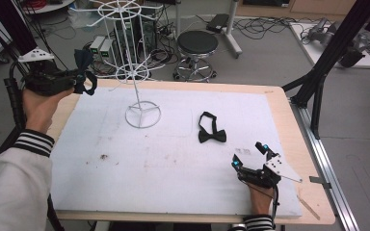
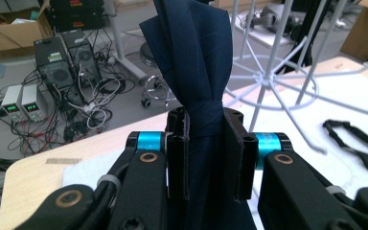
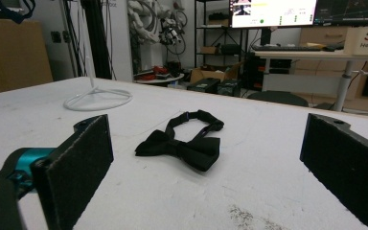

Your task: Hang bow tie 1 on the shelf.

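The left gripper [image 1: 79, 77], raised off the far left corner of the desk [image 1: 279, 103] and to the left of the white wire stand [image 1: 136, 62], has its fingers [image 2: 177, 158] pressed in on a navy bow tie [image 2: 194, 62], pinching it at its narrow knotted middle. In the left gripper view the navy cloth rises straight up out of the fingers in long folds, its long axis running along the fingers and away from the hand, with the rest of it hidden down between them; in the high view one dark wing stands above the gripper and a strap loop hangs just beside it. A black bow tie [image 1: 211, 130] lies flat on the white mat [image 1: 125, 168], to the right of the stand's ring base [image 3: 97, 99] and well apart from it. Its bow sits on the side nearer the person, its long axis across the desk, and its strap curls in a loop toward the far edge. The right gripper [image 1: 249, 156] rests on the mat nearer the person than the black tie, fingers [image 3: 76, 165] spread wide, the tie lying ahead of them and between their lines, not touching either.
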